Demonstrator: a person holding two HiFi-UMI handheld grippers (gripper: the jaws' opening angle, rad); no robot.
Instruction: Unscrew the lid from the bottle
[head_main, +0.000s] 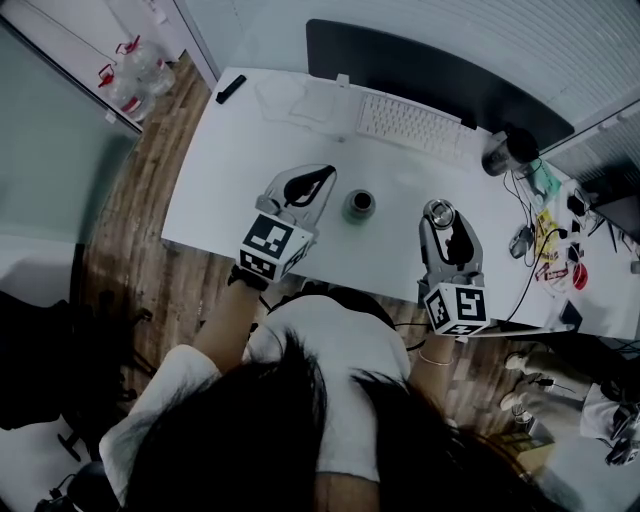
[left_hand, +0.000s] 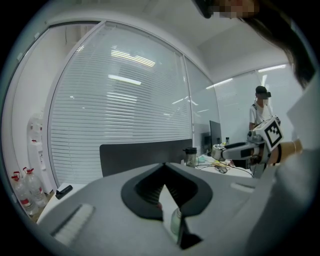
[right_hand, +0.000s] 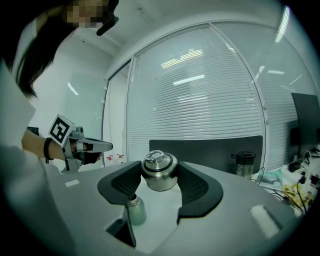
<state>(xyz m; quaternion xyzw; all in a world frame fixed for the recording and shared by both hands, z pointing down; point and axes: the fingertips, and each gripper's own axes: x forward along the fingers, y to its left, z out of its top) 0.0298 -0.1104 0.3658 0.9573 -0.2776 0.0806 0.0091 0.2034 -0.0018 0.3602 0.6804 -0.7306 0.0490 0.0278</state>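
A small steel bottle (head_main: 358, 205) stands upright on the white desk (head_main: 220, 180), its mouth uncovered. Its steel lid (head_main: 440, 213), with a ring on top, is apart from it at the right, and my right gripper (head_main: 441, 210) is shut on that lid. In the right gripper view the lid (right_hand: 159, 171) sits between the two black pads, with the bottle (right_hand: 135, 210) lower left behind it. My left gripper (head_main: 322, 176) lies just left of the bottle, shut and holding nothing. In the left gripper view, only a sliver of the bottle (left_hand: 176, 223) shows past the closed jaws.
A white keyboard (head_main: 410, 125) and a dark screen (head_main: 430, 70) lie at the desk's far side. A dark-lidded tumbler (head_main: 505, 150) and tangled cables (head_main: 545, 235) crowd the right end. A black remote (head_main: 231, 88) sits far left. A person (left_hand: 260, 112) stands beyond the desk.
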